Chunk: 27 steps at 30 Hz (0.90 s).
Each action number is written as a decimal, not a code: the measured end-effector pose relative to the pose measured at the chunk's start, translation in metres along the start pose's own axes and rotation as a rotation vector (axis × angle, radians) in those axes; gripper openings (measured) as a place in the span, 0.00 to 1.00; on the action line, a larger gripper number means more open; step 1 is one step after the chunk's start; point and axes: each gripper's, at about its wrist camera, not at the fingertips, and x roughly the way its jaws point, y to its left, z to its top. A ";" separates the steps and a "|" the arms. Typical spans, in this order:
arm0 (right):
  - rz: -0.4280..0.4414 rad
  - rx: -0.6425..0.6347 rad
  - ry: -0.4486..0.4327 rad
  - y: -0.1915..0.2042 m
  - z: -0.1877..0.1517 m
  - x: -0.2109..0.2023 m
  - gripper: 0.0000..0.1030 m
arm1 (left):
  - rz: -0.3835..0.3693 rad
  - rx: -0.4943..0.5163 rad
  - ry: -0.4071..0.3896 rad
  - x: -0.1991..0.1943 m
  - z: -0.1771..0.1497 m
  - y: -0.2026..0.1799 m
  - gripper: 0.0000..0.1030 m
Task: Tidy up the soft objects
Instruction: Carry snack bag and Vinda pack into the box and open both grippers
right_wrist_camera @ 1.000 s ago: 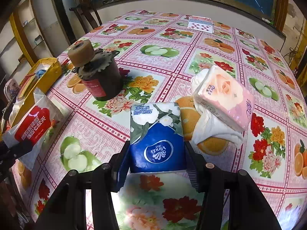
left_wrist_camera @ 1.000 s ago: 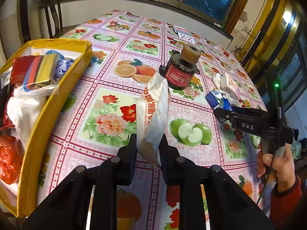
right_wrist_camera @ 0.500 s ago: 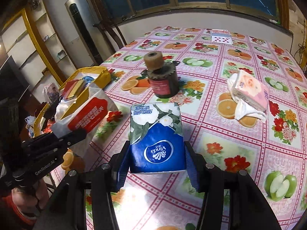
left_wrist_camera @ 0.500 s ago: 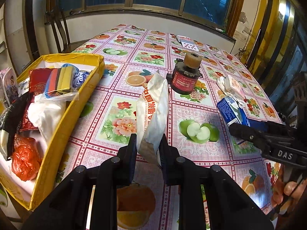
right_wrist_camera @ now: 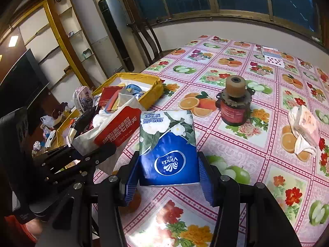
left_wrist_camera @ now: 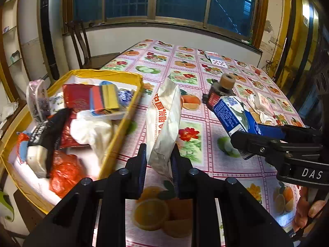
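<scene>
A white paper bag (left_wrist_camera: 163, 121) is clamped by its lower end in the left gripper (left_wrist_camera: 158, 160), lifted above the tabletop (left_wrist_camera: 205, 107) with the yellow box (left_wrist_camera: 121, 127) at ten o'clock. A blue tissue pack (right_wrist_camera: 167, 148) is pinched flat in the right gripper (right_wrist_camera: 168, 177). The limp bag could be snagged on the box rim, or slip free. Both grippers are held level, side by side.

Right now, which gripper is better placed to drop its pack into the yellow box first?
Left gripper: its white paper pack hangs beside the yellow box; the right gripper's blue tissue pack is farther away.
</scene>
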 end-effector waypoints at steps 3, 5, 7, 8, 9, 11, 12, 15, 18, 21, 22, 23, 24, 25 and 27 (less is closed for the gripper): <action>0.024 -0.026 0.003 0.015 0.009 0.005 0.52 | 0.028 -0.002 -0.025 -0.005 0.003 0.011 0.19; 0.030 -0.038 0.001 0.025 0.016 0.009 0.52 | 0.040 -0.008 -0.039 -0.008 0.006 0.019 0.19; 0.035 -0.048 -0.002 0.035 0.024 0.014 0.52 | 0.051 -0.016 -0.055 -0.011 0.011 0.027 0.19; 0.042 -0.054 -0.003 0.040 0.029 0.017 0.52 | 0.062 -0.021 -0.067 -0.013 0.014 0.033 0.19; 0.050 -0.060 -0.003 0.044 0.034 0.020 0.52 | 0.072 -0.029 -0.078 -0.015 0.018 0.039 0.19; 0.063 -0.072 -0.005 0.056 0.042 0.026 0.52 | 0.085 -0.049 -0.093 -0.019 0.025 0.054 0.19; 0.070 -0.083 -0.008 0.062 0.047 0.029 0.52 | 0.085 -0.060 -0.095 -0.019 0.029 0.061 0.19; 0.078 -0.091 -0.012 0.079 0.059 0.040 0.52 | 0.071 -0.101 -0.083 -0.018 0.041 0.090 0.19; 0.086 -0.099 -0.013 0.095 0.071 0.054 0.52 | 0.057 -0.136 -0.068 -0.014 0.053 0.118 0.19; 0.089 -0.100 0.009 0.109 0.084 0.076 0.52 | 0.075 -0.133 -0.059 -0.006 0.063 0.137 0.19; 0.092 -0.099 0.018 0.113 0.088 0.083 0.52 | 0.061 -0.142 -0.046 -0.001 0.065 0.144 0.19; 0.098 -0.096 0.028 0.117 0.092 0.091 0.52 | 0.041 -0.157 -0.023 0.006 0.068 0.151 0.19; 0.112 -0.095 0.036 0.121 0.096 0.100 0.52 | 0.024 -0.167 0.002 0.014 0.069 0.157 0.19; 0.114 -0.097 0.046 0.127 0.101 0.108 0.52 | 0.009 -0.180 0.026 0.023 0.070 0.163 0.19; 0.109 -0.108 0.057 0.137 0.106 0.122 0.52 | 0.014 -0.196 0.062 0.038 0.071 0.170 0.19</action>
